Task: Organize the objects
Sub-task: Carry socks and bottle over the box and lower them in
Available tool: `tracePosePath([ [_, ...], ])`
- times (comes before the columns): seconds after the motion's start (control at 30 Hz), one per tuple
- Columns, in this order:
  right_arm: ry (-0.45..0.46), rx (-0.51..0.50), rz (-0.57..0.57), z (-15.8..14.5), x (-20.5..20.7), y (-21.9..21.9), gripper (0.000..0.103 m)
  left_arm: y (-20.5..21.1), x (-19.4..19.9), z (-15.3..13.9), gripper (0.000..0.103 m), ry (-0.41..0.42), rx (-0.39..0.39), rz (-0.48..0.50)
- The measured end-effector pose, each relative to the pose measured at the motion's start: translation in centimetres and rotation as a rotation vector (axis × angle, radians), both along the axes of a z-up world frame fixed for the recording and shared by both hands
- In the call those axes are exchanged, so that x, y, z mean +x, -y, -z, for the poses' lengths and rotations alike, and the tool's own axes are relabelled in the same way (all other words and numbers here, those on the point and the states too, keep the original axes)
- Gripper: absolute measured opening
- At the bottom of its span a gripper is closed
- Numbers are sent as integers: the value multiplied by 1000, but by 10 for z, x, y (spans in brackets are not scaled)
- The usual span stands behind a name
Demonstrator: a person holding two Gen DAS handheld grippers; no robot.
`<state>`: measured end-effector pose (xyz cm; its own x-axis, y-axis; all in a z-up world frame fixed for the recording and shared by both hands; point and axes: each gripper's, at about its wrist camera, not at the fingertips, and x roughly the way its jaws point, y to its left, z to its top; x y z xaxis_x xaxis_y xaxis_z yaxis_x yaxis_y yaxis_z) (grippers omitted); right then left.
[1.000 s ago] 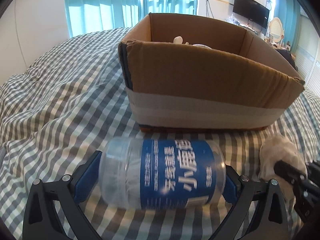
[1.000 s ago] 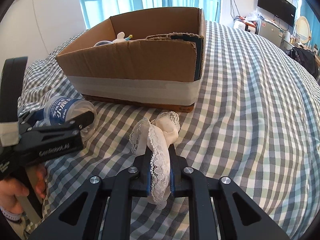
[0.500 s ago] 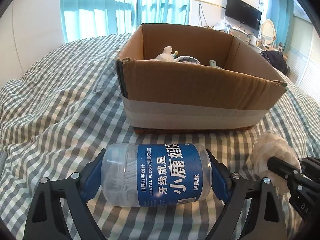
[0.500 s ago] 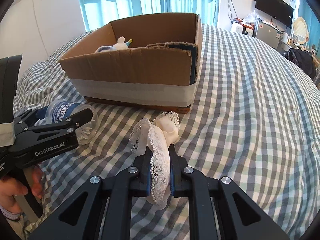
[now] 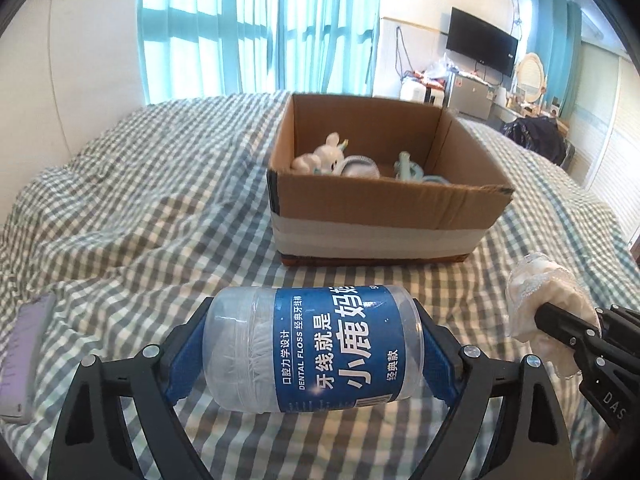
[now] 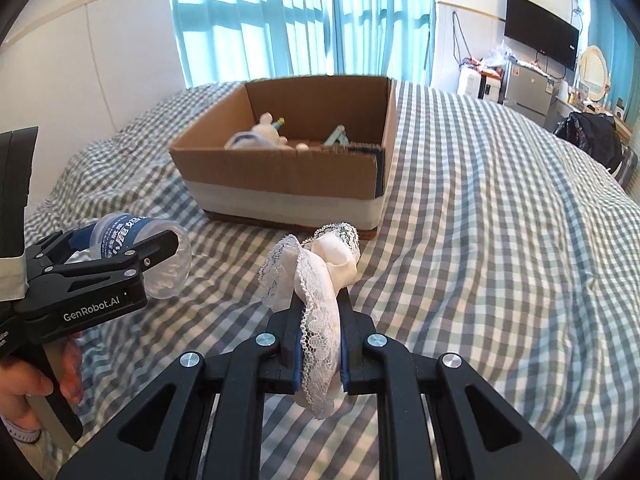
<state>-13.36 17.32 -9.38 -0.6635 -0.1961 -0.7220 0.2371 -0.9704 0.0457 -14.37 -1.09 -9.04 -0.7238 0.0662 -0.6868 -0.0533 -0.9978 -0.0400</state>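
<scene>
My left gripper (image 5: 314, 354) clamps the dental floss jar (image 5: 316, 344) sideways; my right gripper (image 6: 320, 322) pinches the lace cloth (image 6: 316, 276) before the cardboard box (image 6: 296, 184).

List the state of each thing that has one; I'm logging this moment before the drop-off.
left gripper: shut on the dental floss jar.
dental floss jar: held sideways, off the bed.
right gripper: shut on the lace cloth.
lace cloth: bunched, pinched.
cardboard box: open, on the bed, toys inside.
TV: off.
</scene>
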Motion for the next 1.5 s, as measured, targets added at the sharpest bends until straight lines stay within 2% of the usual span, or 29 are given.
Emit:
tracePosePath([
  [0.4,-121,-16,-16,-56,42,2,13,-1,37,-50,91,-90,12,1],
  [0.7,-220,-12,-38,-104,48,5,13,-10,36,-88,91,-164,14,33],
  [0.93,-278,-31,-54,-137,19,12,13,-13,9,-115,91,-212,30,44],
  [1.1,-299,-35,-69,-150,-11,18,13,-15,-18,-124,91,-234,33,44],
  [1.3,-311,-33,-83,-156,-57,25,13,-19,-62,-123,91,-238,21,44],
  [1.5,-304,-25,-95,-149,-107,30,12,-25,-107,-108,91,-231,8,52],
])
